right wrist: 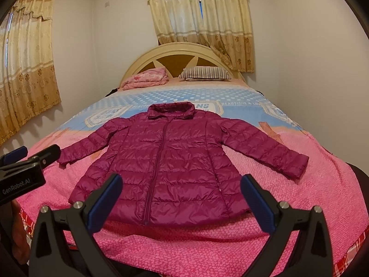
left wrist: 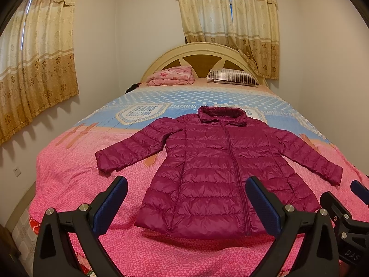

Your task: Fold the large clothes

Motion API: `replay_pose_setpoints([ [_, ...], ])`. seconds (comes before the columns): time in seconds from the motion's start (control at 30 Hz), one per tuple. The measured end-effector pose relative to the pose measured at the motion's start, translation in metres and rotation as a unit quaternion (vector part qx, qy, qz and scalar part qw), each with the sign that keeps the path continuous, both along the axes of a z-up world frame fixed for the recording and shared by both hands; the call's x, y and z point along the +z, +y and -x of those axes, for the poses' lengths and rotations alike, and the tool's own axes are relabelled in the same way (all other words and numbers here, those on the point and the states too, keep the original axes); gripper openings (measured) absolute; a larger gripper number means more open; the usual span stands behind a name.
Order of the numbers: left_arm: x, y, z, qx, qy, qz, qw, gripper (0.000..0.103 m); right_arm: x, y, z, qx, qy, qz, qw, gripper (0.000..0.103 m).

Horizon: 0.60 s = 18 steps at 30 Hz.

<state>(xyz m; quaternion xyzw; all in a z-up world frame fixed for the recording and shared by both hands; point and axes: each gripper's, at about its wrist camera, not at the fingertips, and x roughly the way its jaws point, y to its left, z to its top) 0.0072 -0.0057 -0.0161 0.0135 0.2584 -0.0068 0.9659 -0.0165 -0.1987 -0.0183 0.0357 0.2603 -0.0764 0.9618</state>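
A magenta quilted puffer jacket (left wrist: 214, 168) lies flat and zipped on the bed, collar toward the headboard, both sleeves spread outward; it also shows in the right wrist view (right wrist: 170, 159). My left gripper (left wrist: 186, 184) is open and empty, held above the jacket's hem at the foot of the bed. My right gripper (right wrist: 181, 183) is open and empty, also above the hem. The right gripper shows at the right edge of the left wrist view (left wrist: 355, 198). The left gripper shows at the left edge of the right wrist view (right wrist: 30, 154).
The bed has a pink and blue cover (left wrist: 69, 173). A folded pink blanket (left wrist: 170, 76) and a striped pillow (left wrist: 233, 77) lie by the cream headboard (left wrist: 200, 48). Curtains (left wrist: 37, 69) hang on the left and back walls. A white wall stands close on the right.
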Motion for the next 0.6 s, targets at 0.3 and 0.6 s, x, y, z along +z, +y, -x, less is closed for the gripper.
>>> replay_pose_setpoints([
  [0.3, -0.024, -0.005, -0.052, -0.026, 0.01, -0.05, 0.9984, 0.102, -0.022, -0.05, -0.035, -0.022, 0.024, -0.029, 0.999, 0.103],
  [0.6, -0.045, 0.001, -0.158, -0.02, 0.026, -0.082, 0.9961, 0.102, -0.051, -0.169, -0.082, -0.148, 0.076, -0.048, 0.985, 0.103],
])
